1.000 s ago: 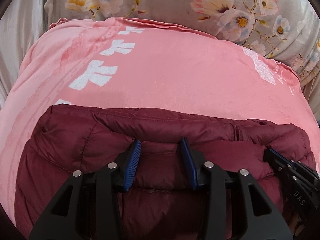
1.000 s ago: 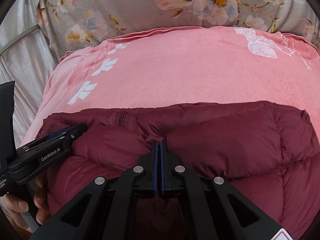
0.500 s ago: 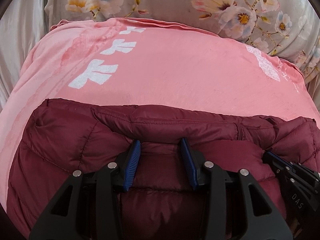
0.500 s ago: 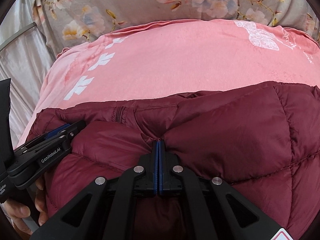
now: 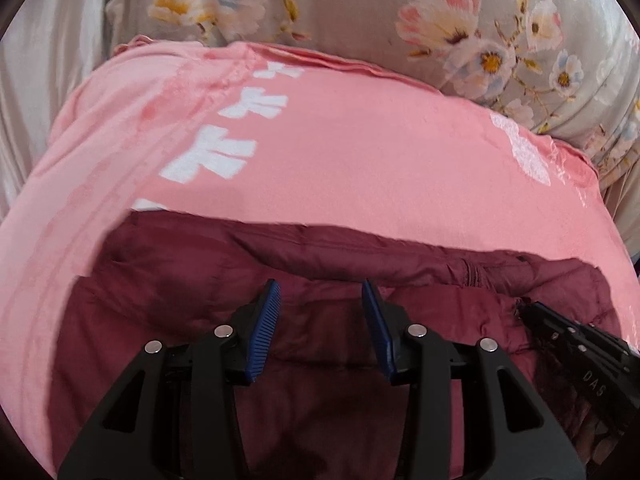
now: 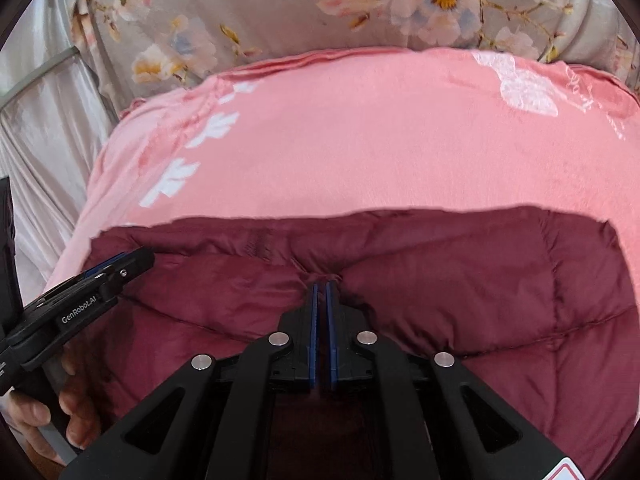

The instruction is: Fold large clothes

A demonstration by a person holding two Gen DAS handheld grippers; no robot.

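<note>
The right tool is pinching a small tuck of the maroon puffer jacket. Its jaws are nearly closed and have just been parting a crack, so the slippery shell is likely slipping free and the fold dropping crooked. The left tool is standing half open over the padding, gripping nothing, so that side is risking sagging or springing back. The jacket is lying along the near edge of the pink cover on the bed, quilted and bulky, its zip showing near the far hem. Floral bedding is lying beyond the cover's far edge.
</note>
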